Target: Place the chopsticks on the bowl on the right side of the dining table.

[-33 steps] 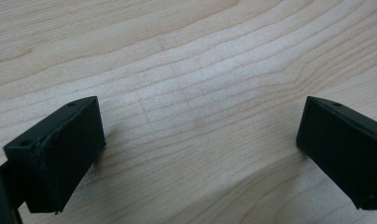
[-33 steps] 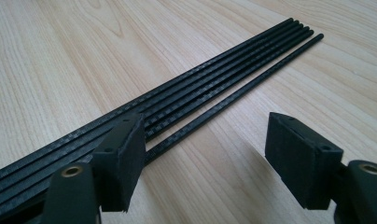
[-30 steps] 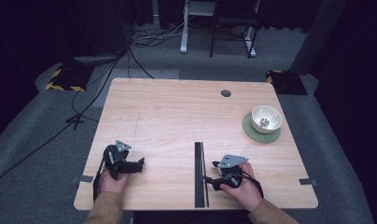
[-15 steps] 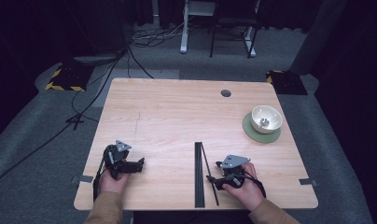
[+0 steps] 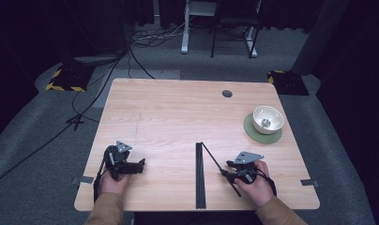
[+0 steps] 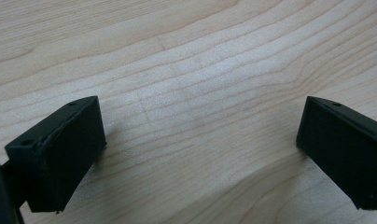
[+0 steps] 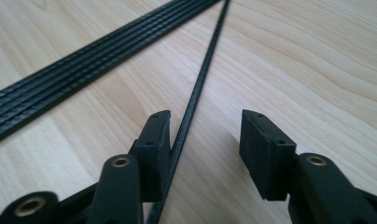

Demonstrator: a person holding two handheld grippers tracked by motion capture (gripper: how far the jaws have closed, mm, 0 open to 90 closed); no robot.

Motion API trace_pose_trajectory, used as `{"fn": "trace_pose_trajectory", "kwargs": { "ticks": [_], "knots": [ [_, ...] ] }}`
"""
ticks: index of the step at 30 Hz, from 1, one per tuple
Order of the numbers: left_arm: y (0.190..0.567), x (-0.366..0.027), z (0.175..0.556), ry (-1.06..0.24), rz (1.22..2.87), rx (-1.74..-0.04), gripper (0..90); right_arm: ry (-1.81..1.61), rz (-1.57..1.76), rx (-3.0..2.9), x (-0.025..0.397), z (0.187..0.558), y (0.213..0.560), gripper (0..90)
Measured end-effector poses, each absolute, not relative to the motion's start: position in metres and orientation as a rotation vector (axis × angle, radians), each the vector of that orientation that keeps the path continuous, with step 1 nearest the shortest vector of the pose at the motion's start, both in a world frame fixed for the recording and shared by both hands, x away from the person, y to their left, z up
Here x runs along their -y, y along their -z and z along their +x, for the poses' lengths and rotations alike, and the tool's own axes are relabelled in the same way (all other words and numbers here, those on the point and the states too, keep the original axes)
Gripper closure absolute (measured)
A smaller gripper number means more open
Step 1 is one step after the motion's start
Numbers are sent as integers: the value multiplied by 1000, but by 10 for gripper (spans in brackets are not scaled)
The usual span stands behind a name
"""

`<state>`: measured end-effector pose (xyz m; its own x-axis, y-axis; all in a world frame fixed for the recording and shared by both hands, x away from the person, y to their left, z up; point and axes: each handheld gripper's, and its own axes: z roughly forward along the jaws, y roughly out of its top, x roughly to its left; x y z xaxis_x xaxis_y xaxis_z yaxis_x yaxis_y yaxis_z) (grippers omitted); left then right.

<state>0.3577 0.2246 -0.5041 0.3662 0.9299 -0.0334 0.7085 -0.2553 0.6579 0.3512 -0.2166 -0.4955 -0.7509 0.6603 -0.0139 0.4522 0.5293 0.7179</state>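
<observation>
High view shows a person seated at a wooden tabletop (image 5: 178, 112), the right tongs (image 5: 229, 172) working a single thin black rod (image 5: 215, 161) that angles away from a bundle of like black rods (image 5: 199, 176) lying straight across the near half of the tabletop. Risk here looks plain: the rod is slender and sits low on the wood, so jaws that close too high or off-centre could pinch air, flick it sideways or roll it back against the bundle. Right gripper view has the right tongs (image 7: 205, 140) partly open, the rod (image 7: 196, 93) running up between the jaws and touching the inner face of the left-hand jaw, the other jaw standing clear of it; nothing is clamped yet. Left gripper view shows the left tongs (image 6: 196, 140) spread wide over bare wood, holding nothing, resting well apart from the rods near the tabletop's left front.
</observation>
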Motion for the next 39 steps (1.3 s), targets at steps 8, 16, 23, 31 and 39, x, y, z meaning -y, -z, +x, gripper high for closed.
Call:
{"fn": "trace_pose_trajectory", "kwargs": {
  "ticks": [8, 16, 23, 31, 39],
  "knots": [
    [504, -225, 358, -492, 2045, -1412, 14, -1026, 962, -2485, 228, 355, 493, 696],
    [504, -225, 358, -493, 2046, -1412, 14, -1007, 1003, -2472, 233, 361, 492, 866],
    [504, -225, 358, -493, 2046, -1411, 14, -1010, 1005, -2462, 241, 365, 491, 868],
    [504, -225, 358, -493, 2046, -1412, 14, -1096, 954, -2440, 255, 362, 473, 868],
    [504, -225, 358, -493, 2045, -1412, 14, -1114, 910, -2413, 263, 358, 454, 869]
  ]
}}
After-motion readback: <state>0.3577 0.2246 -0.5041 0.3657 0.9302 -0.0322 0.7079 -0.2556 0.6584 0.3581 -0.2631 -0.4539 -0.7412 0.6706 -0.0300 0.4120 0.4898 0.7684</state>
